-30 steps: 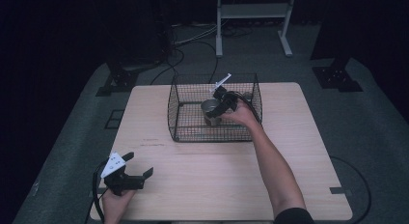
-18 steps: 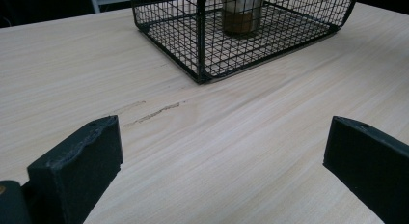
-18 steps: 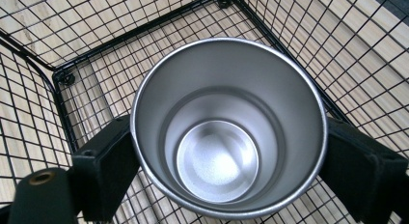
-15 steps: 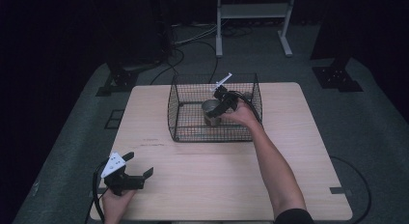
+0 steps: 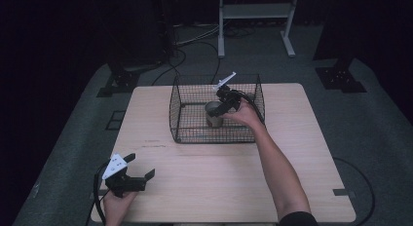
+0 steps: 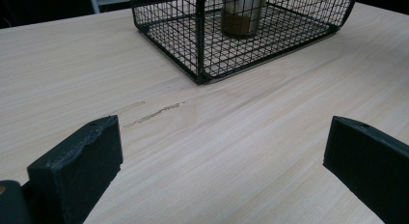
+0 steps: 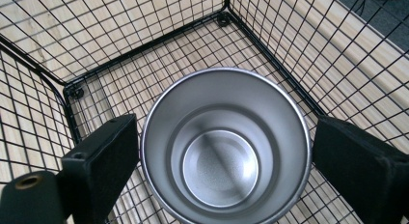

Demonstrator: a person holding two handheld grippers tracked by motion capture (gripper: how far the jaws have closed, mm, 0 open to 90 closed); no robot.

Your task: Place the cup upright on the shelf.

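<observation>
Right gripper fingers clasp the steel cup between them; left gripper spread.

A pale wooden desk fills the middle of the high view. A black wire basket stands directly on it, in the upper centre. A short dark scuff marks the wood just below the basket's lower-left corner.

A black wire basket with a square grid pattern sits on the pale wood-grain table. The cup inside is shiny silver. A dark scuff streaks the table.
</observation>
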